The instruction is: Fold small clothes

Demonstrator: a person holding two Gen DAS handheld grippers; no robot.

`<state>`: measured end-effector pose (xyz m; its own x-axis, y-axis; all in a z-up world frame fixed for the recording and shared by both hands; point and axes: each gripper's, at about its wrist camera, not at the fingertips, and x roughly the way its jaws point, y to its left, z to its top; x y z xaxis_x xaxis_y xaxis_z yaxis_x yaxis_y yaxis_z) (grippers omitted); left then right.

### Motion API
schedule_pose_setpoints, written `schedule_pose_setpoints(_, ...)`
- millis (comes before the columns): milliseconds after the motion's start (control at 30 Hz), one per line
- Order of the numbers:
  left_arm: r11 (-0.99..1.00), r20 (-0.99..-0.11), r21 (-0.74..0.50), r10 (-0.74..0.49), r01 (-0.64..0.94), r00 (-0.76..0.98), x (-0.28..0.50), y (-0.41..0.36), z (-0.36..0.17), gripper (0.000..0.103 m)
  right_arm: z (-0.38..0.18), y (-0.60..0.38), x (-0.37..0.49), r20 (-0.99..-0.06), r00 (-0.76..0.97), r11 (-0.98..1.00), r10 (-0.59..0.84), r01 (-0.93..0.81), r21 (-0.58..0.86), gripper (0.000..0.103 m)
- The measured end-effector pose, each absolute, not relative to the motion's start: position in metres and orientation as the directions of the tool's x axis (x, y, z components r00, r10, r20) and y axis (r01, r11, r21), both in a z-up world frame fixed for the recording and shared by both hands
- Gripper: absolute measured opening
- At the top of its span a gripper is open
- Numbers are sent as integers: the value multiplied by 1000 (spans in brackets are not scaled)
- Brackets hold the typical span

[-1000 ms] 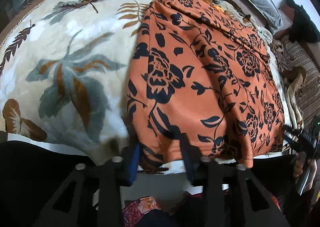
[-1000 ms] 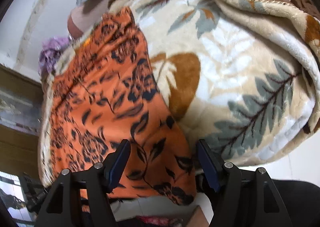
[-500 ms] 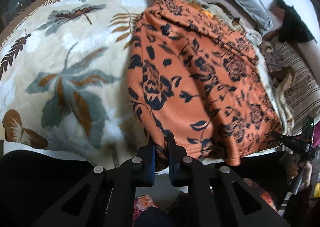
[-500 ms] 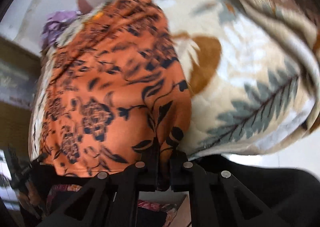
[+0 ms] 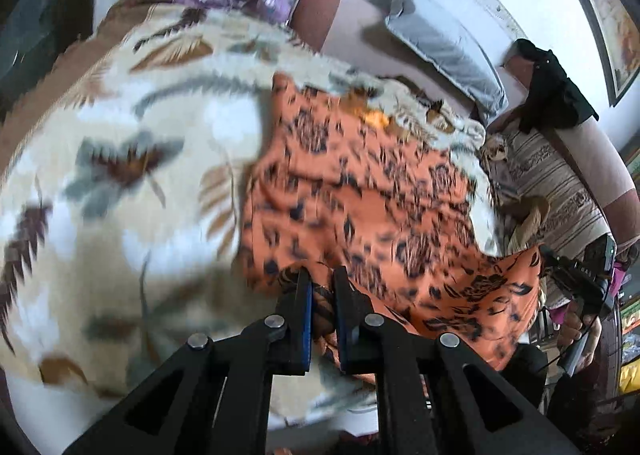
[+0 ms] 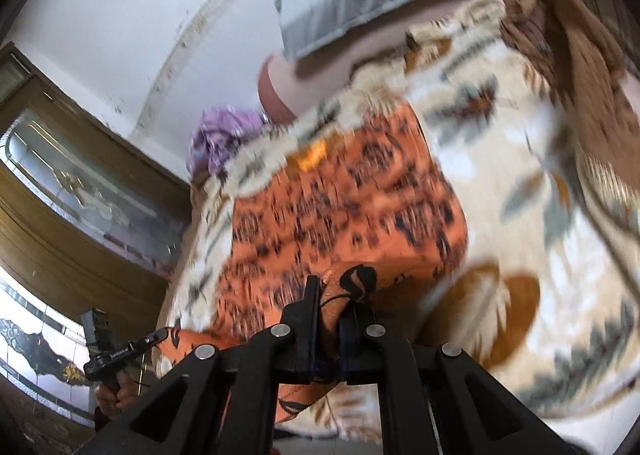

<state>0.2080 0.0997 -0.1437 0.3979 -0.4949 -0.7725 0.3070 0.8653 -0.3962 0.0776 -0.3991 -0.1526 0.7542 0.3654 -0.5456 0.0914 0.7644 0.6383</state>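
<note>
We have the cloth (image 5: 360, 191), an orange piece printed with black flowers, lying on the blanket (image 5: 120, 175) with its near edge raised off it. Our left gripper (image 5: 322, 287) is clamped on 1 near corner and our right gripper (image 6: 330, 305) on the other, each with a pinch of fabric bunched between the blue pads. It looks thin, light and limp: it sags between the 2 holds and wrinkles where it lifts, so we expect it to drape and follow rather than keep a shape. The weave seems smooth, maybe slippery, so corners near the hem are the sound places to hold. The blanket under it is thick plush, cream with grey and brown leaves, and likely drags on the cloth a little.
</note>
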Motion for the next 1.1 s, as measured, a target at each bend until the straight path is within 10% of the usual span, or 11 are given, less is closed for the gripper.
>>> schedule_pose_setpoints(633,941,-848,-302,-337,150,409,472,37,-196,10,-209,-492,313,-534,818,653,215,286,701,7)
schedule_pose_setpoints(1100,941,-853,-338,-318,27,415,489,38,-237,14,-265,-514,341,-537,790,516,295,341,786,13)
